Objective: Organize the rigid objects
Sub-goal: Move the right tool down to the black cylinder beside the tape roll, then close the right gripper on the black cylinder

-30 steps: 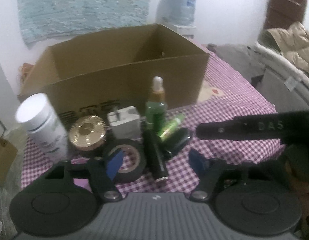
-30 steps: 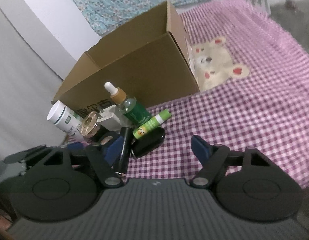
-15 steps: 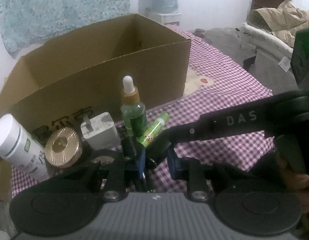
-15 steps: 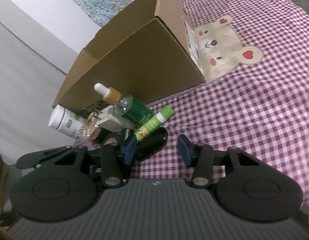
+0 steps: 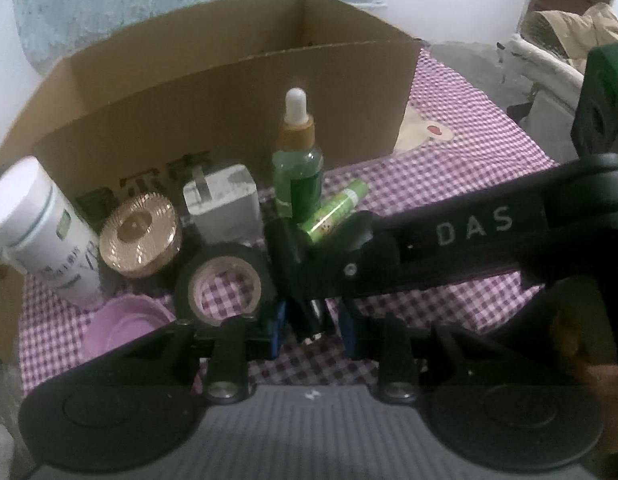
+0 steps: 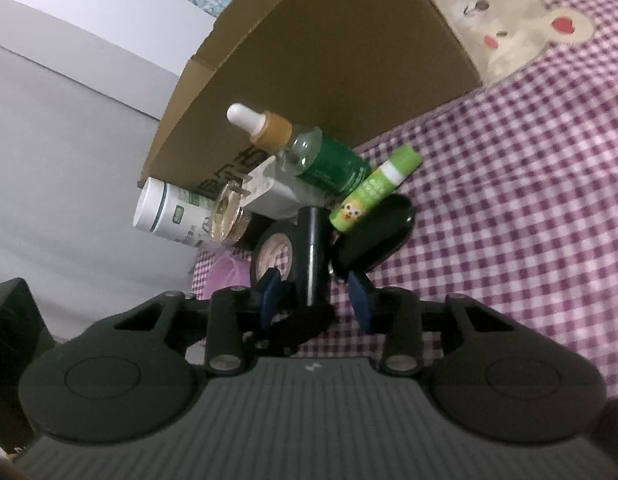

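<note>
Left gripper [image 5: 312,330] part-closed around the black tube [image 5: 297,280] — contact unclear. Right gripper [image 6: 315,296] likewise straddles it, beside the black tape roll [image 6: 275,256].

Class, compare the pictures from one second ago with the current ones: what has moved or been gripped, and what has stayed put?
Both grippers moved in toward the black tube and narrowed their jaws from wide open. The left gripper and the right gripper now each straddle it; whether either pinches it is unclear. The dropper bottle, green stick, tape roll, gold-lidded jar, white bottle and cardboard box stayed in place.
</note>
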A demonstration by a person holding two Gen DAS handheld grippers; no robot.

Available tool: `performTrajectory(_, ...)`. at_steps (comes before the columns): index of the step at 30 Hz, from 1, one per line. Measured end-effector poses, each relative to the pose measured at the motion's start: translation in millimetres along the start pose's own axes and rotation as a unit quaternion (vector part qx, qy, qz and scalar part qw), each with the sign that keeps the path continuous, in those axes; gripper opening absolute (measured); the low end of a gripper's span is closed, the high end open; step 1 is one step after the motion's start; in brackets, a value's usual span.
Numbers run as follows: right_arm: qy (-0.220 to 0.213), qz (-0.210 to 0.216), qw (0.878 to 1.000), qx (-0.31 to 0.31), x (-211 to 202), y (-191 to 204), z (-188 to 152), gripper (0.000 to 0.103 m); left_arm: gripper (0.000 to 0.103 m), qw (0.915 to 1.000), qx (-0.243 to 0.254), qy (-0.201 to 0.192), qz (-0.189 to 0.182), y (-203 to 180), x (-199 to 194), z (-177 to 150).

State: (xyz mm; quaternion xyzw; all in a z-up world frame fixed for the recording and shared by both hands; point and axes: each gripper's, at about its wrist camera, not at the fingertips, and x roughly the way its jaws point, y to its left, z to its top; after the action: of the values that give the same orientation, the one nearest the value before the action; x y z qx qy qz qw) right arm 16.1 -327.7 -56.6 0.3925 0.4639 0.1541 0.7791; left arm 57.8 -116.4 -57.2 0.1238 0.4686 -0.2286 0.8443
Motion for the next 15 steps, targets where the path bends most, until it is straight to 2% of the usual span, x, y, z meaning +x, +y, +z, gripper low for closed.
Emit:
performTrajectory(7,0.015,-0.003,1.0,0.019,11,-1,-3,0.024,0.027,0.9997,-0.021,0.001,-0.009,5,-2,-7)
performTrajectory(12,0.036,0.001,0.999,0.033,2,-6,-12,0.023,0.024,0.9992,-0.021,0.009,-0.031,3,-13,-18)
performTrajectory(15,0.038,-0.003,0.999,0.031,1,-5,-17,0.025,0.026,0.9996,-0.014,0.007,-0.024,0,-17,-21)
